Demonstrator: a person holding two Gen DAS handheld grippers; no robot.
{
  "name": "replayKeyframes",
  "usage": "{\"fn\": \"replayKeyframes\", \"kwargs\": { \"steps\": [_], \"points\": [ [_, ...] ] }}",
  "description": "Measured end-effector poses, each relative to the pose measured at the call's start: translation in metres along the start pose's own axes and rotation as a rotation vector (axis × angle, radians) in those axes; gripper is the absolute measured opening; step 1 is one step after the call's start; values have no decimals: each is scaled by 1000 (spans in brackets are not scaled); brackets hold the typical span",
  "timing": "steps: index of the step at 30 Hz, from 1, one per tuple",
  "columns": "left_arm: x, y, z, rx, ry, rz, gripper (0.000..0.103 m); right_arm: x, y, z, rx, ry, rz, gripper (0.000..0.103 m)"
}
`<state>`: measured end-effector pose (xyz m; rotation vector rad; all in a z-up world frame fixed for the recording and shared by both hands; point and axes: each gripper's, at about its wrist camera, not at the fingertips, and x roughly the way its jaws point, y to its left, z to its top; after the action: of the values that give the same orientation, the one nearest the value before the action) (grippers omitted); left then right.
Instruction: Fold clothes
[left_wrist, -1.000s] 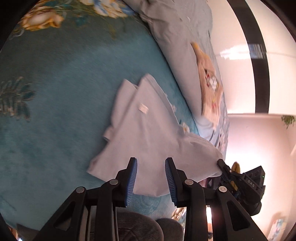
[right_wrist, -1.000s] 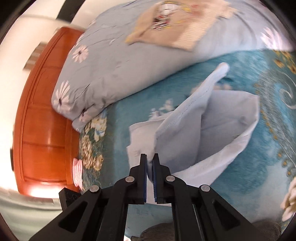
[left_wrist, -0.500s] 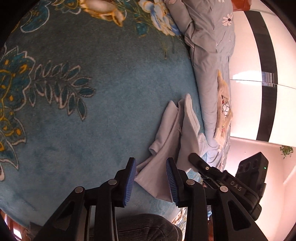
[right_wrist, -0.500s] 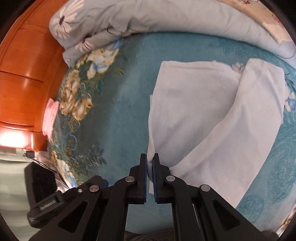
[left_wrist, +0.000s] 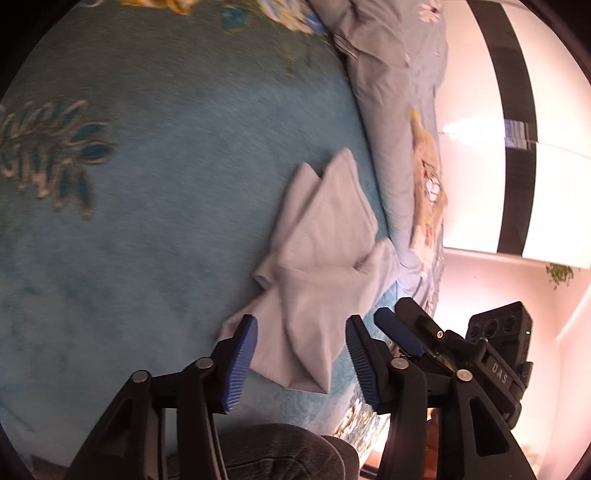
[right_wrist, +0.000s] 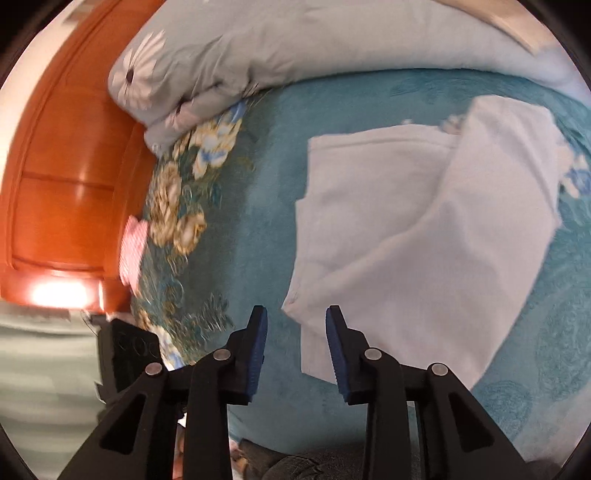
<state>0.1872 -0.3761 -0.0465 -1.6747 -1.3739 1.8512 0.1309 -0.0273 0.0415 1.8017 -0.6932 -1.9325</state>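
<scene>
One pale blue garment (left_wrist: 317, 295) (right_wrist: 417, 236) lies partly folded on the teal bedspread (left_wrist: 166, 221) (right_wrist: 258, 206), layers overlapping in loose, uneven flaps rather than a squared stack. Its far side sits just beside the rolled light-blue duvet (left_wrist: 391, 110) (right_wrist: 295, 40) with daisy print; whether the two touch I cannot tell. One tan printed cloth (left_wrist: 428, 188) rests on top of the duvet.

Two tools in view. Left tool (left_wrist: 301, 354): jaws opening, blue ribbed pads apart and not pressing; the garment's near corner shows between them in the picture, lying flat on the bed. Right tool (right_wrist: 295, 347): jaws opening too, pads clear of the cloth; the garment's near left corner lies just beyond and slightly right of the gap, loose. In the left wrist view the right tool (left_wrist: 399, 328) sits close at the garment's right edge, near the bed's side.

Edges: the bedspread drops off beside the orange-brown wooden furniture (right_wrist: 70, 184) in the right wrist view; a gold-and-blue floral border (right_wrist: 184, 206) runs along that edge. One pink striped item (right_wrist: 131, 251) sits at that edge, blurred. Open bedspread stretches wide on the left of the garment in the left wrist view, bare except for woven leaf pattern. Less room on the duvet side.
</scene>
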Motion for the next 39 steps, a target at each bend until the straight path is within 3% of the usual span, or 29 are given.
{"fn": "replayKeyframes", "kwargs": {
  "steps": [5, 11, 15, 21, 27, 28, 30, 31, 39],
  "points": [
    [26, -17, 5, 62, 9, 97, 59, -22, -37, 1, 154, -65, 28, 34],
    [37, -34, 10, 160, -40, 251, 59, -33, -71, -5, 213, -61, -32, 34],
    [40, -60, 10, 279, -60, 268, 59, -34, -86, -4, 242, -61, -65, 34],
    [74, -94, 16, 491, 53, 256, 59, -35, -92, 14, 247, -69, -83, 34],
    [103, -91, 11, 608, 179, 289, 57, -40, -91, 41, 207, -71, -116, 34],
    [104, -89, 8, 620, 184, 281, 56, -40, -91, 46, 200, -70, -122, 34],
    [101, -81, 5, 622, 182, 260, 30, -40, -92, 56, 188, -67, -134, 34],
    [99, -76, 4, 613, 183, 255, 7, -39, -93, 61, 185, -66, -141, 34],
    [75, -50, 3, 504, 137, 135, 7, -21, -81, 102, 137, -71, -224, 35]
  ]
}}
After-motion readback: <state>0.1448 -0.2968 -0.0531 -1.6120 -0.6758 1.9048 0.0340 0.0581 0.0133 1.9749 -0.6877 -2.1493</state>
